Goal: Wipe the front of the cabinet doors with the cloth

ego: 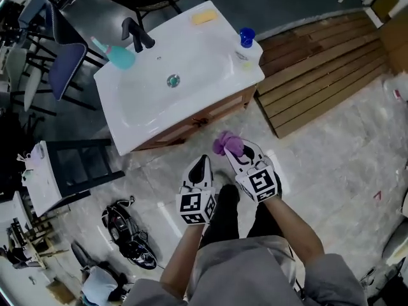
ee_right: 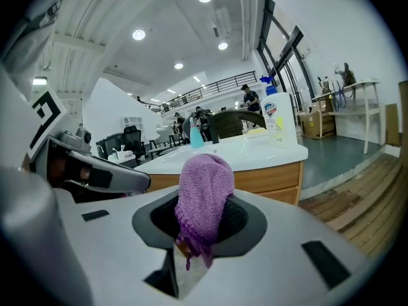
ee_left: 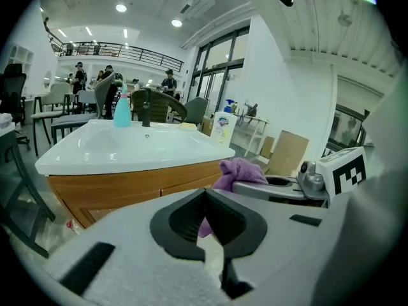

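The right gripper (ee_right: 198, 233) clamps the purple cloth (ee_right: 204, 190) — long axis toward cabinet (ee_right: 271, 178).

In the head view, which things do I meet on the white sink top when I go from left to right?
In order: teal bottle → black faucet → drain → yellow block → blue-capped bottle.

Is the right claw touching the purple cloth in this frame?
Touching. The right gripper view shows the cloth pinched between the closed jaws of the right claw, its top bunched up above them.
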